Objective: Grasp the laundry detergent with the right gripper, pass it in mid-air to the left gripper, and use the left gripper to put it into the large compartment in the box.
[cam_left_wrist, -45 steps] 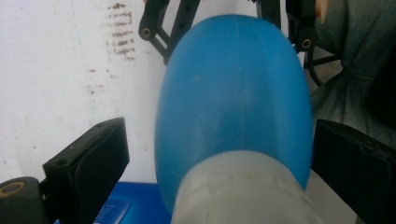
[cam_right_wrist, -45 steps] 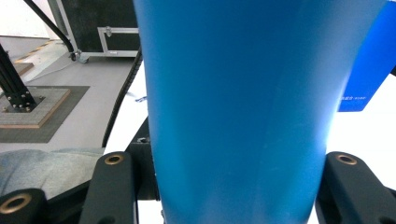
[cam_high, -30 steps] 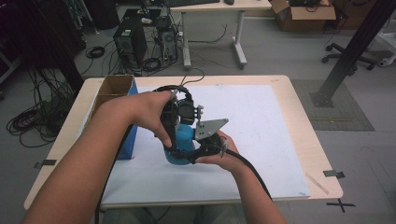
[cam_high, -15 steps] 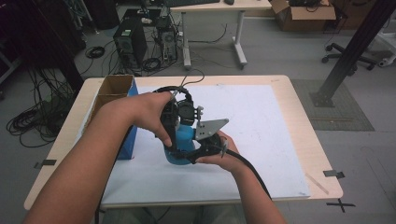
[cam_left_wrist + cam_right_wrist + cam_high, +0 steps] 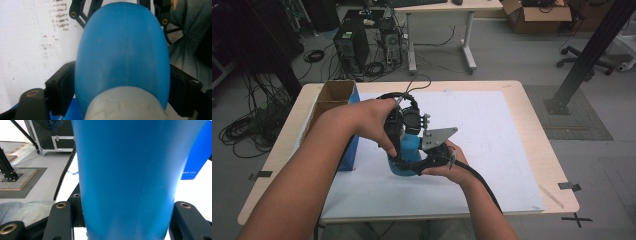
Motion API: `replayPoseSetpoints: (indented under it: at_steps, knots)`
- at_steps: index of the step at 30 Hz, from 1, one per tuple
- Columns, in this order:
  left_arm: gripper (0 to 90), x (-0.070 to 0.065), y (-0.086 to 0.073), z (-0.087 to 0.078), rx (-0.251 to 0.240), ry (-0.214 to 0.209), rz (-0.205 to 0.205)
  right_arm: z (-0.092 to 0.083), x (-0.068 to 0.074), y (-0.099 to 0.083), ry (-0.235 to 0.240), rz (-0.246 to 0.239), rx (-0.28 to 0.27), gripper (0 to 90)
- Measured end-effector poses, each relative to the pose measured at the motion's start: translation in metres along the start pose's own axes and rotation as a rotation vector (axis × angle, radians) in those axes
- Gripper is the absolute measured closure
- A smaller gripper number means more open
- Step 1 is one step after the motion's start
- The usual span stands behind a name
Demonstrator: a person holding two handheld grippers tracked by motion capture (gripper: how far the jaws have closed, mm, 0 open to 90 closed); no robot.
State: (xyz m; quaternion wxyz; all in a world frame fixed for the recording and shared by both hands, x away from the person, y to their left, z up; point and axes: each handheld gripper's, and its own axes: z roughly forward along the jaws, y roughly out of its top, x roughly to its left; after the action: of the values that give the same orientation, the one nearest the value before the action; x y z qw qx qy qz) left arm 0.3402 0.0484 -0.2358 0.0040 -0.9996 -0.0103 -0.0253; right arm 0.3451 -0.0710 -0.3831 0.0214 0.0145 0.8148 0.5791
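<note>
Here we see, nearest us, the right hand-held gripper point(image 5: 424, 162) clamped on the lower body of a blue bottle point(image 5: 408, 150) standing upright above the white worktop point(image 5: 492, 130). Just beyond, the left hand-held gripper point(image 5: 399, 132) has just been closing, its jaws either side of the bottle's upper part. Farther left stands a blue box point(image 5: 349, 150).
</note>
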Motion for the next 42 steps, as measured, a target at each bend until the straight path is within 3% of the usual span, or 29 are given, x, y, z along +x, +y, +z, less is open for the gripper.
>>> replayPoseSetpoints:
  at_steps: [9,10,11,12,18,20,30,35,39,42]
  knots:
    - [27.0,0.0,0.001,-0.001,0.01,-0.007,-0.009,0.0,0.001,0.001,-0.001,-0.005,-0.003,44.5]
    - [27.4,0.0,0.001,-0.001,0.009,-0.006,-0.01,-0.001,0.003,0.002,0.008,0.041,0.012,44.5]
    - [27.9,0.0,0.001,-0.001,0.014,-0.004,-0.008,0.0,0.003,0.002,0.004,0.037,0.008,44.5]
    - [28.7,0.0,0.001,0.0,0.014,-0.005,-0.009,0.001,0.001,0.001,0.0,-0.002,-0.004,44.5]
    - [31.0,0.001,0.003,0.0,0.03,-0.011,-0.021,0.0,0.001,0.001,-0.002,-0.002,0.0,44.5]
    - [38.3,0.001,0.004,0.0,0.038,-0.009,-0.021,0.0,0.001,0.001,-0.004,-0.007,0.0,44.5]
    - [39.4,-0.001,0.009,-0.005,0.068,-0.009,-0.028,-0.002,0.002,0.003,0.0,-0.006,-0.021,43.8]
    - [39.6,-0.003,0.01,-0.011,0.074,-0.003,-0.025,-0.001,0.003,0.003,0.001,-0.007,-0.058,41.8]
    - [39.7,-0.003,0.009,-0.017,0.063,0.005,-0.035,-0.003,0.003,0.003,-0.015,0.022,-0.056,28.3]
    - [39.8,-0.003,0.009,-0.022,0.064,0.004,-0.032,-0.003,0.004,0.001,-0.031,0.032,-0.049,23.0]
